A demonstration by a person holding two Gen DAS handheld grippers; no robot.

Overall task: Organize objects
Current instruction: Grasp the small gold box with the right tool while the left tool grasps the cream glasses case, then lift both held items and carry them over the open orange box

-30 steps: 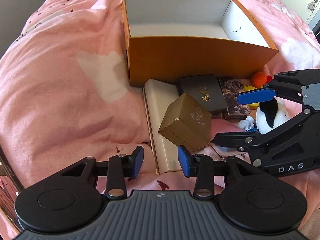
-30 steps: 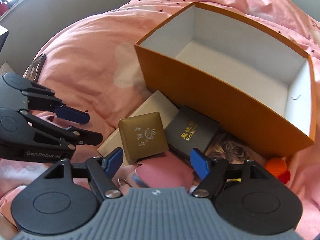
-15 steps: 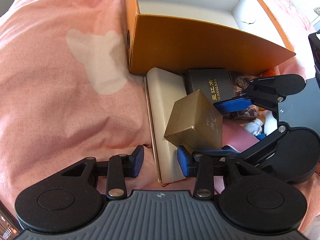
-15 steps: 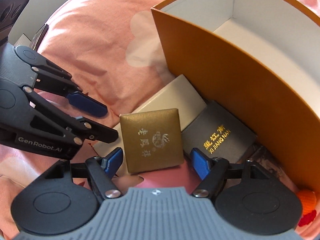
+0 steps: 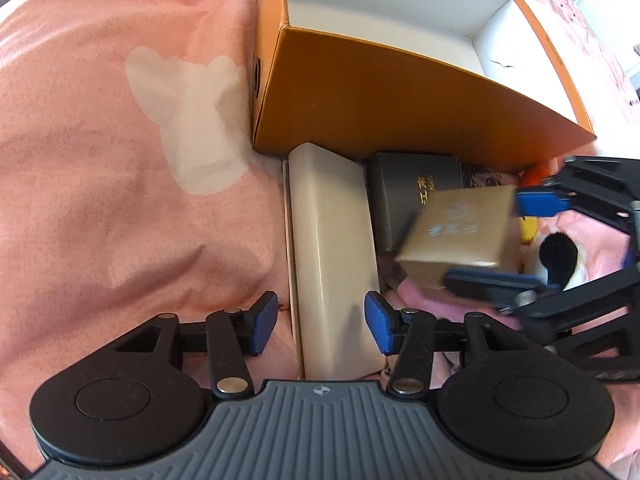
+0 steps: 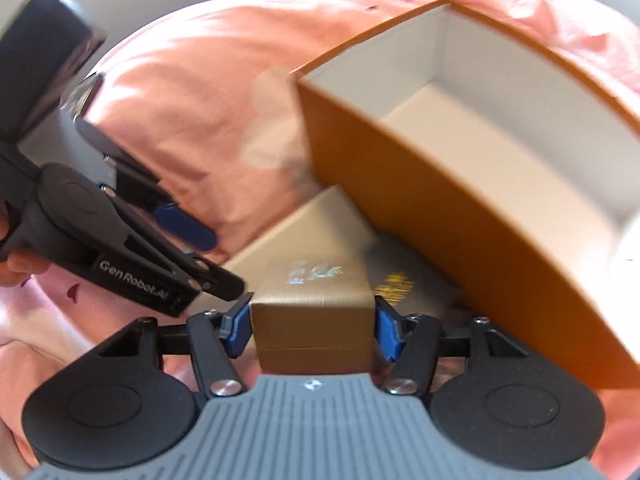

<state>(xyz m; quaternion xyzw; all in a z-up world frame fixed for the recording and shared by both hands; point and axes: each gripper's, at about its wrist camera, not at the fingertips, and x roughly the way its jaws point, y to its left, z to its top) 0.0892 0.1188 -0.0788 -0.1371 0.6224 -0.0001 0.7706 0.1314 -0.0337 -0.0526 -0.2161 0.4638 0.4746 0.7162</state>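
Observation:
My right gripper (image 6: 310, 326) is shut on a small gold box (image 6: 312, 304) and holds it lifted; the held gold box (image 5: 456, 228) and the right gripper (image 5: 504, 240) also show in the left wrist view. My left gripper (image 5: 320, 322) is open around the near end of a long cream box (image 5: 332, 248) lying on the bed. A large orange box (image 5: 384, 108) with a white empty inside stands just behind. A dark grey box with gold lettering (image 5: 408, 188) lies against it.
Pink bedding (image 5: 120, 160) lies all around. A black-and-white plush toy (image 5: 560, 256) and a yellow and orange toy (image 5: 532, 200) lie at the right beside the boxes. The left gripper (image 6: 120, 232) shows at the left of the right wrist view.
My right gripper has closed on the gold box and lifted it off the cream box, to the right. My left gripper has opened wider and moved forward over the cream box.

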